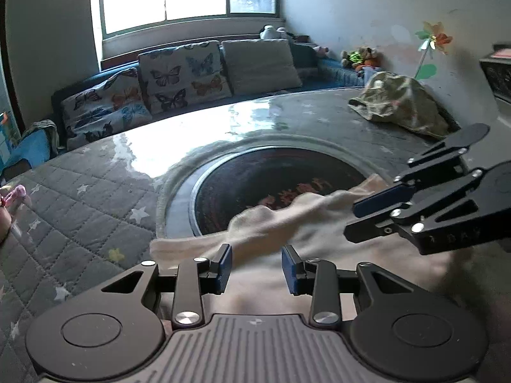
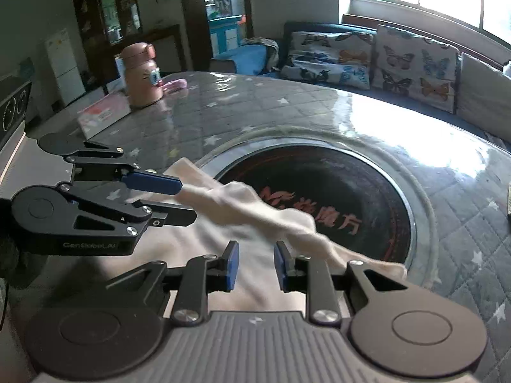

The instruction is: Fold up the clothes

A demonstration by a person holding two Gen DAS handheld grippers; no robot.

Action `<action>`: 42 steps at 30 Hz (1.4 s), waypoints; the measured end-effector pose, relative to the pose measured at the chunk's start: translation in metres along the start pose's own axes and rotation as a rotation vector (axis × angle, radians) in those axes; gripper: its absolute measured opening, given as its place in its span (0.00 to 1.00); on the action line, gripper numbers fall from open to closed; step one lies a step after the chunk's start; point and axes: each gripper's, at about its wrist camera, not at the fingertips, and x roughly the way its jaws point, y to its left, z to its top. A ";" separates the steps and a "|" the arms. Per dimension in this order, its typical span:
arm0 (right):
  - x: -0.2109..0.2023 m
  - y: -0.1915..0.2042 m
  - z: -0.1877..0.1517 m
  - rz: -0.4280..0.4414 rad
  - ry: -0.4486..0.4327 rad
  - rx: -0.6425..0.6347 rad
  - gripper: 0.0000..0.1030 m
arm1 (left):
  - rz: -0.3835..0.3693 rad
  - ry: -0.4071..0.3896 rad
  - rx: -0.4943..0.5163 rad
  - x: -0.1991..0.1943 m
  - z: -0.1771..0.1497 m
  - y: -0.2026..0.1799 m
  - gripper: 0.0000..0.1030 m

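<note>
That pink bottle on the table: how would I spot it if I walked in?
Start at the big table with the grey star-patterned quilted cover and the dark round inset in its middle. Look to the far edge nearest the wooden cabinet: the pink bottle stands upright there. Beside it lies a flat pink box; the bottle is the only tall thing there.

Cream garment (image 1: 287,233) on grey quilted tabletop (image 1: 89,220) with white stars. Black round inset (image 2: 335,191) with red lettering. Butterfly-print cushions (image 1: 182,76). Camouflage-green cloth (image 1: 399,105). Pink bottle (image 2: 142,73). Black fingers (image 1: 223,268), blue pads.
</note>
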 end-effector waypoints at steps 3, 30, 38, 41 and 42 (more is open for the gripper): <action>-0.006 0.011 -0.008 0.011 0.014 -0.023 0.25 | -0.008 -0.007 0.035 -0.013 -0.009 -0.010 0.36; -0.050 0.018 -0.071 -0.021 -0.037 0.011 0.37 | -0.008 -0.021 0.006 -0.035 -0.051 -0.018 0.50; -0.058 0.002 -0.080 -0.025 -0.042 0.082 0.40 | -0.005 -0.021 -0.075 -0.037 -0.051 -0.002 0.53; -0.061 0.001 -0.074 -0.030 -0.066 0.085 0.47 | -0.001 -0.031 -0.106 -0.039 -0.047 0.005 0.54; -0.059 0.000 -0.073 -0.034 -0.066 0.086 0.49 | 0.004 -0.029 -0.120 -0.038 -0.046 0.008 0.54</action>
